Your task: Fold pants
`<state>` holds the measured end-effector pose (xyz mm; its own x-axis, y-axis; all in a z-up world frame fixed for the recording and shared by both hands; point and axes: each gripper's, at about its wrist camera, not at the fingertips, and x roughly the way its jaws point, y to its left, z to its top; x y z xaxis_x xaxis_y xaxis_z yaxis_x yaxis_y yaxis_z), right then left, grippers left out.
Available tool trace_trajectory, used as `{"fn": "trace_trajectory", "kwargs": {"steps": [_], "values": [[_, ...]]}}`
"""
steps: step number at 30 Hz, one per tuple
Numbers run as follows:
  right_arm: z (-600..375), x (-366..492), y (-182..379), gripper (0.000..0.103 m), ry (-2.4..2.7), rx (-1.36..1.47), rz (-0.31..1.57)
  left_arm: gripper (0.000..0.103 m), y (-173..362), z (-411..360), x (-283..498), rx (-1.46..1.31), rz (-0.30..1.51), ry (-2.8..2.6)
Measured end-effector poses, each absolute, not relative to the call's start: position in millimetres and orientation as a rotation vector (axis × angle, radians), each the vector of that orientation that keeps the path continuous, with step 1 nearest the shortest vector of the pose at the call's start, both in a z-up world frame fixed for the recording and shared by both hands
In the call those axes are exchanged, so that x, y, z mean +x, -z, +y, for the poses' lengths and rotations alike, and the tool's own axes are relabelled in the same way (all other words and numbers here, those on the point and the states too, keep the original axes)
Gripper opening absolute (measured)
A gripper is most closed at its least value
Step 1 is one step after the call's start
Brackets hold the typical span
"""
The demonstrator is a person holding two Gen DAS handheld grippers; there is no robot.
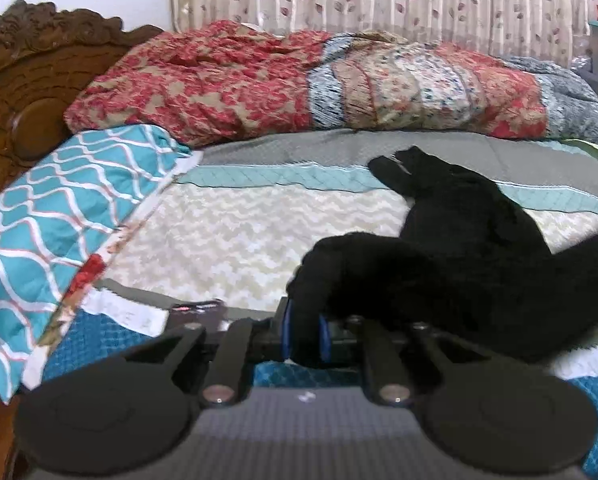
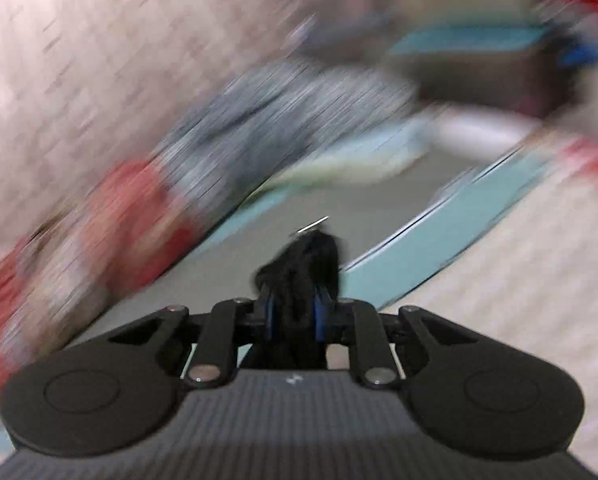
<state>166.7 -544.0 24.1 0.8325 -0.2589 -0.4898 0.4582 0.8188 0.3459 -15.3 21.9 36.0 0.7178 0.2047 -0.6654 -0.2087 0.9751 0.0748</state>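
Pants [image 1: 459, 248] are pinched in both grippers: left gripper [image 1: 305, 334] clamped on a bunched end, rest trailing ahead over the bedspread [image 1: 235, 236]; right gripper [image 2: 293, 316] closed on another wad. Thin bites like these could slip out mid-swing.

So it's a bed [image 1: 259, 232] with a striped cover: grey band at the far side, then teal, then a cream zigzag band in the middle. At 9 o'clock a teal pillow [image 1: 59, 220] with white wavy lines lies on it, up against the carved headboard [image 1: 23, 80]. Along 12 o'clock a bunched red floral quilt [image 1: 291, 80] runs across the far edge. The black pants [image 1: 459, 248] sprawl on the cream band from the middle out to 3 o'clock.
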Motion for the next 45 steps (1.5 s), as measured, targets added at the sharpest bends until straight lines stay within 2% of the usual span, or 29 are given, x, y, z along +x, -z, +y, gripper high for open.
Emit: {"fn": "trace_trajectory", "kwargs": {"steps": [4,9,11,13,14,15,19,22,23,26,31,37,41,43,45], "values": [[-611.8,122.5,-41.7,0.019,0.601,0.491,0.384,0.013,-33.1,-8.4,-13.9,0.025,0.735,-0.099],[-654.0,85.0,-10.0,0.021,0.762,0.481,0.456,0.014,-20.1,-55.3,-11.4,0.171,0.782,0.036],[-669.9,73.2,14.3,0.027,0.805,0.527,0.521,0.016,-11.9,-67.5,-15.0,0.236,0.831,0.108],[-680.0,56.2,29.9,0.051,0.907,0.556,0.525,0.018,-2.7,-80.0,-30.2,0.339,0.858,0.176],[-684.7,46.2,32.8,0.066,0.957,0.579,0.494,0.023,0.1,-83.0,-38.3,0.379,0.862,0.191],[-688.3,35.5,33.7,0.068,0.998,0.606,0.454,0.026,2.0,-85.3,-45.6,0.408,0.865,0.202],[-682.7,9.9,15.1,0.068,1.113,0.613,0.271,0.029,-11.7,-62.6,-64.9,0.334,0.892,0.239],[-650.6,21.0,-11.8,0.068,1.046,0.501,0.166,0.037,-48.5,-20.0,-66.6,0.118,0.802,0.235],[-637.0,31.2,-21.5,0.068,0.979,0.461,0.152,0.044,-57.4,-9.0,-67.6,0.068,0.761,0.2],[-594.6,71.3,-40.9,0.067,0.708,0.404,0.175,0.041,-67.2,21.3,-51.4,-0.054,0.702,0.099],[-471.0,167.8,-51.0,0.067,0.113,0.287,0.417,0.042,-21.0,22.9,1.2,-0.108,0.759,0.063],[-273.4,264.5,-25.0,0.067,-0.467,0.008,0.696,0.049,38.7,22.4,51.1,-0.27,0.833,0.147],[-177.8,336.7,8.8,0.068,-0.596,-0.104,0.794,0.079,50.9,30.5,56.9,-0.412,0.791,0.227],[-139.1,370.3,30.9,0.068,-0.567,-0.163,0.829,0.08,57.7,35.7,55.2,-0.449,0.783,0.249],[-112.7,401.1,56.7,0.07,-0.533,-0.206,0.881,0.074,65.6,38.8,58.0,-0.476,0.796,0.255]]}}
